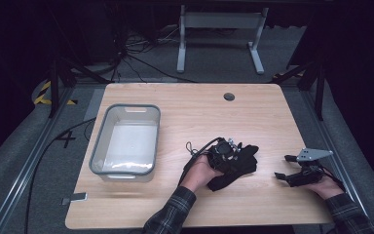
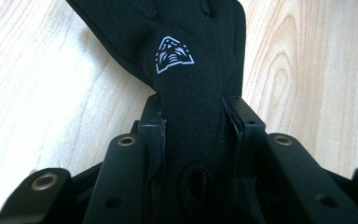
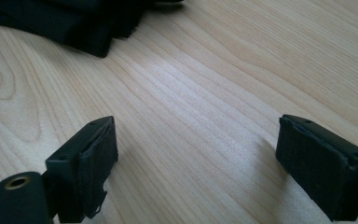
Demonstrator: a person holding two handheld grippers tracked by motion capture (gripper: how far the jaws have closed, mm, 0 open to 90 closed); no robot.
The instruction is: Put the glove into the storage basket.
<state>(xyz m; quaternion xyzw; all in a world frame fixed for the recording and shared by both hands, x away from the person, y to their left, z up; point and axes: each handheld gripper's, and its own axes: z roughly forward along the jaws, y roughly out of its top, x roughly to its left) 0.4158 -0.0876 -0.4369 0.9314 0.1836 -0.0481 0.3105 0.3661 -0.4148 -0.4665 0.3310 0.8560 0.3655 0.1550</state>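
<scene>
A: Wood grain runs pale across the table (image 1: 185,105), a light board with rounded corners and a small round cable hole (image 1: 229,96) near its far edge.

B: What lies on it?

A: At the left stands a clear plastic bin (image 1: 97,146) with a grey rim. Toward the middle right lies a black glove (image 2: 186,28), bunched on the wood. It bears a small white emblem (image 2: 174,55), seen in the left gripper view.

B: And the left tool?

A: The left tool (image 1: 224,152) sits right on the glove. Its jaws press in on the cuff from both sides, and the fabric narrows between the pads (image 2: 235,126). So it is clamped on the glove.

B: The right one?

A: The right tool (image 1: 285,175) rests low at the table's right side, well apart from the glove, its grey three-cornered plate (image 1: 313,154) on top. Its jaws stand wide with bare wood between them; the black fabric shows at the top left of the right gripper view.

B: And the room?

A: It is dark around the table. Grey carpet (image 1: 9,161) covers the floor, cables (image 1: 141,61) trail across it behind the table, and the white legs of another stand (image 1: 219,39) rise at the back. Yellow-and-black tape (image 1: 43,92) marks the floor at the far left. Plaid sleeves (image 1: 173,214) come in from the bottom.
</scene>
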